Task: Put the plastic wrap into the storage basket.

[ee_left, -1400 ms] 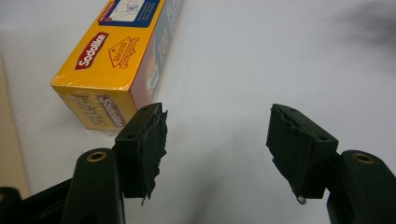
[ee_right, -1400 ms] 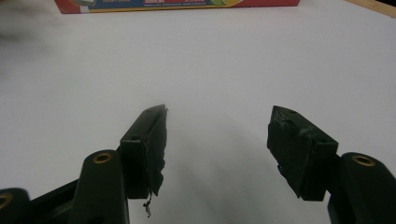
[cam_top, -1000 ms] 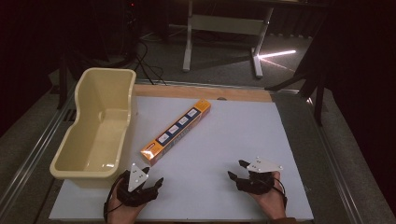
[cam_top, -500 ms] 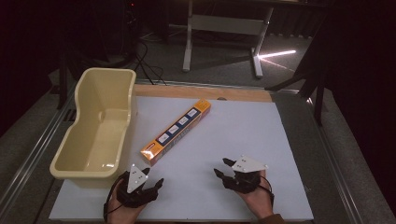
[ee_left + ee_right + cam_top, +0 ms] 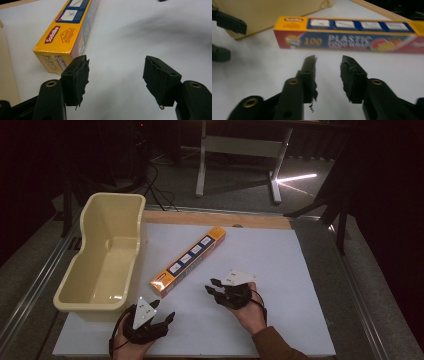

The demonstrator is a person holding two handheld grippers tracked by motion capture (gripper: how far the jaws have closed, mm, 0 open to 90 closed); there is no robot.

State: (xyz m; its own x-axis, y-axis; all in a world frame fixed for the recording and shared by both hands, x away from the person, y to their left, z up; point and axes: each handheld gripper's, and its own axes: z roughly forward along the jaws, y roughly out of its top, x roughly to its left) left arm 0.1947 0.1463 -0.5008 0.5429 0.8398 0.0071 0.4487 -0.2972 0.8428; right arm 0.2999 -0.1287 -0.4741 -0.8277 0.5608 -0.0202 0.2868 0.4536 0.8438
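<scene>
Plastic wrap box (image 5: 189, 261): long, orange-yellow, lying flat on the white table sheet (image 5: 300, 270), set diagonally, near end just beside the cream tub (image 5: 102, 257) at the sheet's left edge, far end pointing toward the wooden back strip (image 5: 215, 218).

High view: both hands low on the sheet. Left gripper (image 5: 162, 322) near the tub's front corner, short of the box's near end. Right gripper (image 5: 214, 287) to the right of the box's near end, close but apart from it.

Left gripper view: jaws (image 5: 115, 72) spread wide, nothing between them, bare sheet below. Box end (image 5: 63, 42) sits just past the left-hand jaw; "Sodalike" brand mark readable here, not from above.

Right gripper view: jaws (image 5: 328, 71) have just been closing, now a narrow gap, nothing held. Box's long side (image 5: 349, 41) faces the camera, lettering "100 PLASTIC" legible. Tub wall (image 5: 267, 12) behind; tips of the left gripper (image 5: 224, 37) at the far left edge.
</scene>
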